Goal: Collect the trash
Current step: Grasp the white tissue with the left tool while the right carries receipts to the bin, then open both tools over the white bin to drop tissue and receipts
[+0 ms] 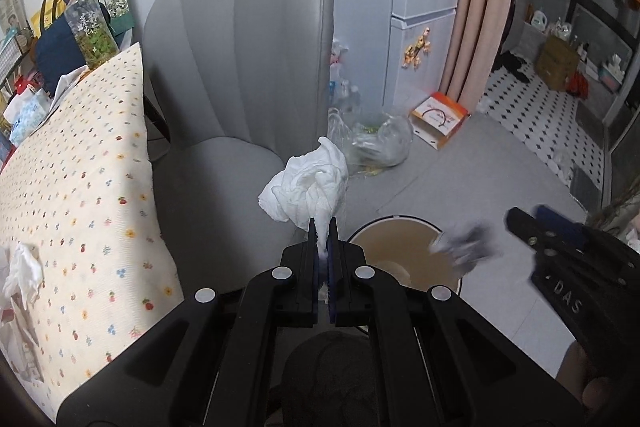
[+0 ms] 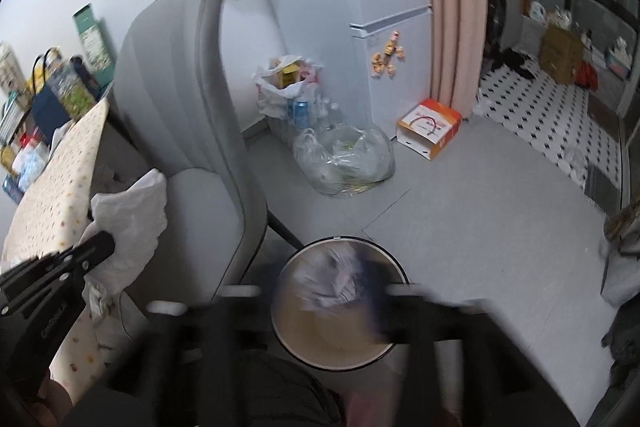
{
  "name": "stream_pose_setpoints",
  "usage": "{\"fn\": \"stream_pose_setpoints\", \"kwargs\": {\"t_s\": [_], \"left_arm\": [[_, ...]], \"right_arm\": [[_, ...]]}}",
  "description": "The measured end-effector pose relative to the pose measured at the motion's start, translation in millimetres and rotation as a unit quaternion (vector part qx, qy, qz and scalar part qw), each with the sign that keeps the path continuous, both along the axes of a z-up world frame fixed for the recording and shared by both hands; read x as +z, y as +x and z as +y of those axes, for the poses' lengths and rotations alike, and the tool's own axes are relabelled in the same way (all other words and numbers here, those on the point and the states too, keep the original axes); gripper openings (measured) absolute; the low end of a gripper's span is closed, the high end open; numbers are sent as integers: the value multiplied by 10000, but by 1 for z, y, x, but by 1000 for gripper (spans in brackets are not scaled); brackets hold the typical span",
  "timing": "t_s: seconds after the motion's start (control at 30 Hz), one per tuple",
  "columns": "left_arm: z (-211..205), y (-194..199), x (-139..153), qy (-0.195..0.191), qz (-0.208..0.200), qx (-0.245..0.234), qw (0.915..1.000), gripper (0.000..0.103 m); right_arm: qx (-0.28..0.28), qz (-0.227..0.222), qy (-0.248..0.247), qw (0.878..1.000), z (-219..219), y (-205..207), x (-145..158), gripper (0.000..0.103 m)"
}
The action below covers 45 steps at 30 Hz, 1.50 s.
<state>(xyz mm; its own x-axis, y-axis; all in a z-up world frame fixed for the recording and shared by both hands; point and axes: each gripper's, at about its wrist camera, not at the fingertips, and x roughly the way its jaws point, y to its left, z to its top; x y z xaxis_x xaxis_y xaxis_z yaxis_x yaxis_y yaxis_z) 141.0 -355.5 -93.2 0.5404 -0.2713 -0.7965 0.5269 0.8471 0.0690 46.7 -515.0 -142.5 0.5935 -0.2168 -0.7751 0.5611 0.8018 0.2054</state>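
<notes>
Left wrist view shows your left hand-held gripper (image 1: 323, 227) with its two fingers pressed together on one crumpled white tissue (image 1: 306, 183), which stands up above the fingertips. It is held in the air in front of the grey armchair (image 1: 240, 47) and just to the left of the round trash bin (image 1: 404, 259) on the floor. There is one bin, with a dark rim and a beige inside.

Your right hand-held gripper (image 1: 520, 219) is at the right side of the bin. One more crumpled piece of trash (image 1: 464, 243) is over the bin opening, very blurred. In the right wrist view this piece (image 2: 332, 279) is also over the bin (image 2: 340, 359) and the whole right hand-held gripper is blurred, so I cannot tell if its fingers are apart or together.

On the table with the flowered cloth (image 1: 80, 187) one more white tissue (image 1: 24, 275) lies near the left edge. So you can count three pieces of paper trash in total.

On the floor behind the bin there is one clear plastic bag (image 2: 344, 159), one white bag of bottles and cans (image 2: 288, 91) and one orange and white box (image 2: 430, 127).
</notes>
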Motion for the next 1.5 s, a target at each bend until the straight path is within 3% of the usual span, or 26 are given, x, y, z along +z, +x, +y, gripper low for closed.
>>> {"fn": "stream_pose_setpoints", "kwargs": {"t_s": [0.33,0.43,0.57,0.63,0.7,0.83,1.0,1.33,1.5], "left_arm": [[-31,-11,-12,63,120,-365,9992,4],[-44,-17,-15,40,223,-544,9983,4],[-64,-25,-15,-71,309,-785,9964,4],[-72,-30,-15,-68,320,-891,9955,13],[-74,-32,-13,-87,249,-877,9958,62],[-68,-33,-4,-132,107,-787,9968,68],[-51,-32,12,-140,-195,-535,9983,93],[10,-28,43,-407,-516,72,9978,97],[47,-31,59,-577,-703,411,9950,97]], "right_arm": [[-391,171,-28,9991,-24,-33,-6,53],[-560,175,-78,9982,-34,-48,-1,61],[-847,188,-153,9961,-49,-67,3,62],[-946,182,-183,9952,-53,-75,6,65],[-1028,157,-258,9942,-56,-81,10,70],[-1097,132,-336,9933,-57,-86,13,78],[-991,72,-343,9945,-49,-83,17,81],[-608,-264,-489,9966,-14,-71,41,94],[-327,-483,-596,9965,16,-65,60,95]]}}
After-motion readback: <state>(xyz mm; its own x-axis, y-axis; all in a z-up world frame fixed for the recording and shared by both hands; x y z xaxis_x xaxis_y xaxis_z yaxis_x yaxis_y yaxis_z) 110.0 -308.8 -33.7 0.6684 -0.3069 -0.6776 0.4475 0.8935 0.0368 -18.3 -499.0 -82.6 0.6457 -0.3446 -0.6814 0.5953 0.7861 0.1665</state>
